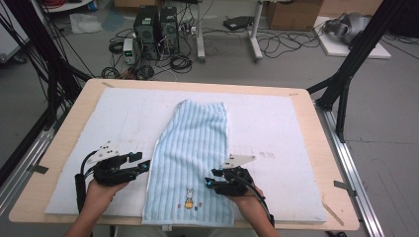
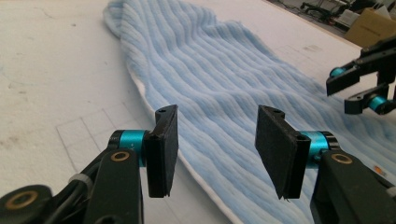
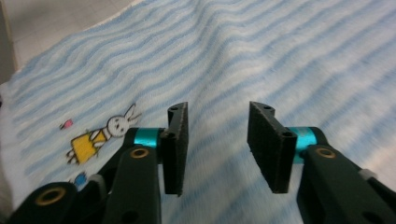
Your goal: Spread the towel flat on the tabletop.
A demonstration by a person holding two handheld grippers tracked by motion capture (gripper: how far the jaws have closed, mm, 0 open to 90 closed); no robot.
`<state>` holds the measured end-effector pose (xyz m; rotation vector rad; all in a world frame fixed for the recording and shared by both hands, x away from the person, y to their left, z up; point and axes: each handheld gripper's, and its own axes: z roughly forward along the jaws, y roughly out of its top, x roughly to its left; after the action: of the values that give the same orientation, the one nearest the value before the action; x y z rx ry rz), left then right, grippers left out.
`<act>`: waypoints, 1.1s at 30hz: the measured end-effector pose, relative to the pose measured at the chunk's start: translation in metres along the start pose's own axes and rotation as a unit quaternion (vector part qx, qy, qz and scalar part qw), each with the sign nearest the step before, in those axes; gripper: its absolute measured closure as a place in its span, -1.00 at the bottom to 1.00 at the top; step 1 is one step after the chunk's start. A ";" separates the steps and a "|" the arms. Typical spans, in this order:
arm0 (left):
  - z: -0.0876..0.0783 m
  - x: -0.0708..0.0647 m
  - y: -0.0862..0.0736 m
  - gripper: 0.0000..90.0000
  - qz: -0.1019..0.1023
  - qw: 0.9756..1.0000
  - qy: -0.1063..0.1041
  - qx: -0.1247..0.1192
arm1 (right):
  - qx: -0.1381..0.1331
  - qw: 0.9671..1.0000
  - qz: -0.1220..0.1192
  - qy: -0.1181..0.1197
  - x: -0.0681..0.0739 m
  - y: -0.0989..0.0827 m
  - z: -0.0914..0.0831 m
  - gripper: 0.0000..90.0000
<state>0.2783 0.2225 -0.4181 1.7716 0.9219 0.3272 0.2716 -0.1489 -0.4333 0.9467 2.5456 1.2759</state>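
A light blue striped towel [image 1: 192, 148] lies folded into a long strip on the white mat [image 1: 276, 128], running from the front edge toward the back. A small rabbit picture [image 1: 188, 198] marks its near end. My left gripper [image 1: 143, 161] hovers at the towel's left edge, open; in the left gripper view its jaws [image 2: 212, 140] stand apart with nothing between them, just above the towel [image 2: 224, 70]. My right gripper [image 1: 211, 178] is over the towel's right side near the front, open and empty [image 3: 217, 140], with the rabbit picture [image 3: 100, 135] to its left. The right gripper [image 2: 355, 91] also shows across the towel.
The mat covers most of a wooden table [image 1: 326, 148]. Beyond the table's far edge, computer towers [image 1: 155, 29] and cables sit on the floor. Black frame legs [image 1: 346, 74] stand at the right and left sides.
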 end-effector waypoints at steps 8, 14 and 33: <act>0.005 0.014 -0.001 0.09 -0.006 1.000 0.009 0.009 | 0.041 0.998 -0.039 0.019 0.004 0.001 0.019 0.90; 0.003 0.016 -0.002 0.09 -0.007 1.000 0.011 0.008 | 0.056 0.994 -0.048 0.079 0.007 -0.011 0.004 0.90; 0.011 0.018 -0.004 0.09 -0.012 1.000 0.013 0.013 | -0.019 1.000 0.015 -0.001 -0.022 -0.009 -0.014 0.18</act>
<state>0.2950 0.2285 -0.4292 1.7825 0.9705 0.3247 0.2795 -0.1750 -0.4345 0.9818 2.5056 1.3262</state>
